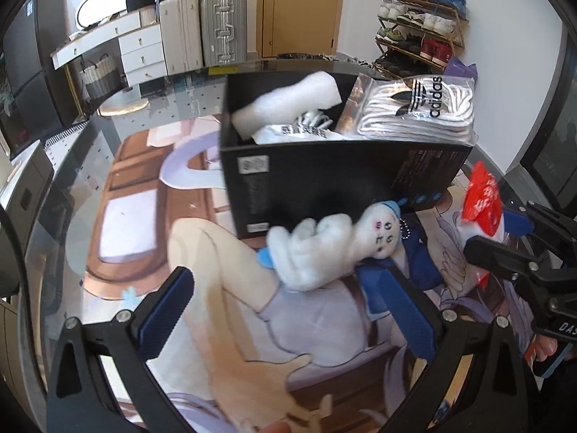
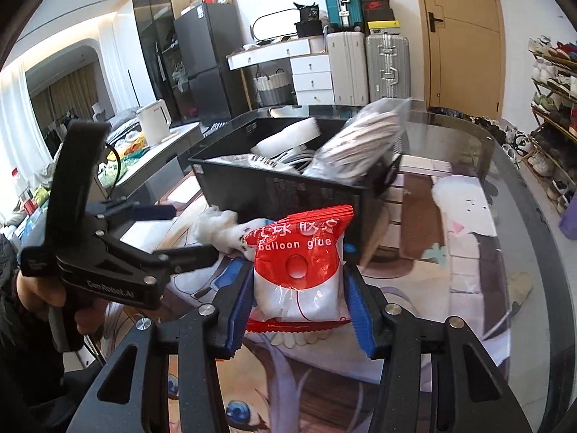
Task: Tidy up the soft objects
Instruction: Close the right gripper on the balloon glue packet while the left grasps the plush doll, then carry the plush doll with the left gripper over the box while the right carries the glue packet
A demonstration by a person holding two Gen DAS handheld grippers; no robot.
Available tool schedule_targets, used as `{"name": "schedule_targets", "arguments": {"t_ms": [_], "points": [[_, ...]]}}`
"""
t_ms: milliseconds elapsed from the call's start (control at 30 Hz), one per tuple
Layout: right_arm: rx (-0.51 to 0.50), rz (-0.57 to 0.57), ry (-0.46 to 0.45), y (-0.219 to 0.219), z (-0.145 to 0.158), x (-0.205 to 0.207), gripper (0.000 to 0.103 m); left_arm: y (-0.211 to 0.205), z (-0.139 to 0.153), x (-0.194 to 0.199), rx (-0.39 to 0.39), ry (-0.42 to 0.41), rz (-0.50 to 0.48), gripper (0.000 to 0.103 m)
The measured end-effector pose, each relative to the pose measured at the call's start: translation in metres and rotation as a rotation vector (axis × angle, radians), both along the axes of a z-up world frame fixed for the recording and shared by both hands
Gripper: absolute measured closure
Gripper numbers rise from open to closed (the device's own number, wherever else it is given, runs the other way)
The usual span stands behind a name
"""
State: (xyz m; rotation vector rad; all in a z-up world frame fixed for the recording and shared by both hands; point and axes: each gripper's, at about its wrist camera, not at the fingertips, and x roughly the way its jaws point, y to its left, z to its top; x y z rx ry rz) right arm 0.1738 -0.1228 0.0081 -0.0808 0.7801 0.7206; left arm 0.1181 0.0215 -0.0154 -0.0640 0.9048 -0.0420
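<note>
A white plush toy (image 1: pixel 324 249) with a blue cap lies on the printed mat in front of the black box (image 1: pixel 324 180). My left gripper (image 1: pixel 288 296) is open, its blue pads either side of the toy and just short of it. My right gripper (image 2: pixel 297 288) is shut on a red and white "balloon glue" packet (image 2: pixel 299 270), held above the mat near the box (image 2: pixel 281 187); it shows in the left wrist view (image 1: pixel 483 202) too. The box holds a white foam piece (image 1: pixel 288 104), a packet and an Adidas sock pack (image 1: pixel 418 108) leaning on its rim.
The glass table (image 2: pixel 487 151) carries an anime-print mat (image 1: pixel 144 216). Suitcases (image 1: pixel 223 29), white drawers (image 1: pixel 140 50) and a shoe rack (image 1: pixel 418 32) stand beyond the far edge. The left gripper shows in the right wrist view (image 2: pixel 173 231), beside the plush toy (image 2: pixel 223 231).
</note>
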Motion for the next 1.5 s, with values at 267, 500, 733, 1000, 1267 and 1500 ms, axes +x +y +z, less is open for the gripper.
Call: {"name": "schedule_targets", "arguments": {"t_ms": [267,500,733,1000,1267,1500], "points": [[0.039,-0.015,-0.004,-0.02,0.003,0.001,0.054,-0.015,-0.001,0.01,-0.028,0.025,0.025,0.0],[0.044,-0.031,-0.001,-0.027,0.004,0.002,0.054,-0.029,-0.004,0.02,-0.004,0.051,0.033,0.0],[0.046,-0.043,0.006,-0.032,0.004,0.003,0.054,-0.036,-0.008,0.03,-0.003,0.073,0.051,0.0],[0.049,-0.051,0.014,-0.035,0.002,0.006,0.054,-0.037,-0.009,0.043,-0.002,0.086,0.068,0.0],[0.049,-0.05,0.019,-0.033,0.001,0.006,0.054,-0.039,-0.01,0.052,0.04,0.098,0.074,0.0],[0.047,-0.052,0.02,-0.033,0.0,0.007,0.054,-0.042,-0.013,0.047,0.058,0.084,0.063,0.002]]}}
